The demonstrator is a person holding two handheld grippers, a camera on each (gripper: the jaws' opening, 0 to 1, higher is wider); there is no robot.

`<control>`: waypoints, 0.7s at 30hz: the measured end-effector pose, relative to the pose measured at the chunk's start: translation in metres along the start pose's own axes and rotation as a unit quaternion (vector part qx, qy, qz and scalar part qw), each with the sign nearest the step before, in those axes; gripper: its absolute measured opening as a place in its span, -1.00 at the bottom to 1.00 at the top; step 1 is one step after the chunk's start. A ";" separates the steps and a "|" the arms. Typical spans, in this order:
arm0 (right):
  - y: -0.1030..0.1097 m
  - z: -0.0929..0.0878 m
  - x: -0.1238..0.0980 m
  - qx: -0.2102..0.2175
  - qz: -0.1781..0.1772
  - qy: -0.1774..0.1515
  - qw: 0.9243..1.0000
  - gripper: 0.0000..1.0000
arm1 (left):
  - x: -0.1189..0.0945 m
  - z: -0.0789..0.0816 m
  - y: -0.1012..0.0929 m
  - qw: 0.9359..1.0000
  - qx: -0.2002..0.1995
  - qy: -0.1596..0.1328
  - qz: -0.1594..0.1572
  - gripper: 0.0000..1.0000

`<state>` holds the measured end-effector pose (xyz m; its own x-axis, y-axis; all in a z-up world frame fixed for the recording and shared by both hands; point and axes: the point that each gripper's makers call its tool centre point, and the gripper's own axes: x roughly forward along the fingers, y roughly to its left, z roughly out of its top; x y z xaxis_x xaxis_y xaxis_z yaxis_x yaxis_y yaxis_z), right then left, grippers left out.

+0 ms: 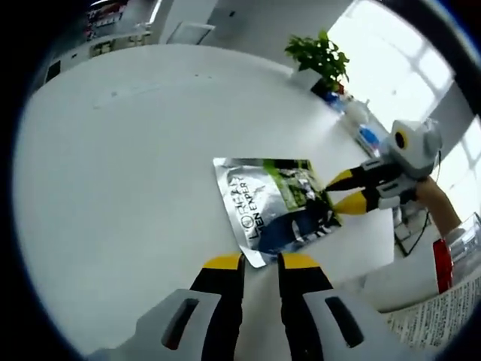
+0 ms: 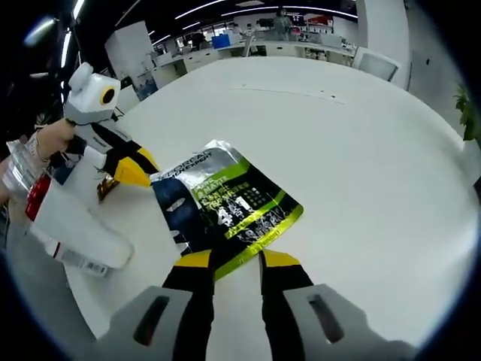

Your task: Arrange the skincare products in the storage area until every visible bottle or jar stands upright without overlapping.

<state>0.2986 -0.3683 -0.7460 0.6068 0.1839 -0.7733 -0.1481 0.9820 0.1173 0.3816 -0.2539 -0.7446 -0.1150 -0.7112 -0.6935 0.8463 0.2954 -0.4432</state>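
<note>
A silver pouch (image 1: 274,207) with green and blue print lies flat on the round white table (image 1: 135,150). My left gripper (image 1: 261,262) is open, its yellow tips on either side of the pouch's near corner. My right gripper (image 1: 347,191) comes in from the right, open, with its tips at the pouch's far edge. In the right gripper view the pouch (image 2: 225,199) lies just ahead of my right gripper (image 2: 237,260), its near edge between the open jaws. My left gripper (image 2: 134,168) touches its left edge. A white bottle (image 2: 75,226) with a red band lies on its side at the left.
A potted plant (image 1: 319,60) stands at the table's far rim, with small bottles (image 1: 364,128) beside it. A red-banded bottle (image 1: 451,256) and a printed sheet (image 1: 436,316) sit at the right edge. A hand (image 2: 52,139) holds the left gripper. Desks stand beyond the table (image 2: 361,135).
</note>
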 end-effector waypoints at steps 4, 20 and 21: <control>0.000 -0.001 0.001 -0.023 -0.010 0.009 1.000 -0.54 | 0.001 0.004 0.001 1.000 -0.007 -0.009 0.002 -0.73; 0.003 -0.003 0.001 -0.074 -0.026 0.026 0.997 -0.52 | 0.018 0.013 -0.015 0.998 -0.033 -0.031 -0.034 -0.81; 0.003 -0.003 0.000 -0.075 -0.026 0.027 0.997 -0.52 | 0.020 0.013 -0.014 0.999 -0.033 -0.031 -0.031 -0.83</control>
<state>0.2961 -0.3650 -0.7474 0.5746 0.1265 -0.8086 -0.2344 0.9720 -0.0145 0.3738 -0.2801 -0.7445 -0.1316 -0.7666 -0.6285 0.8024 0.2900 -0.5217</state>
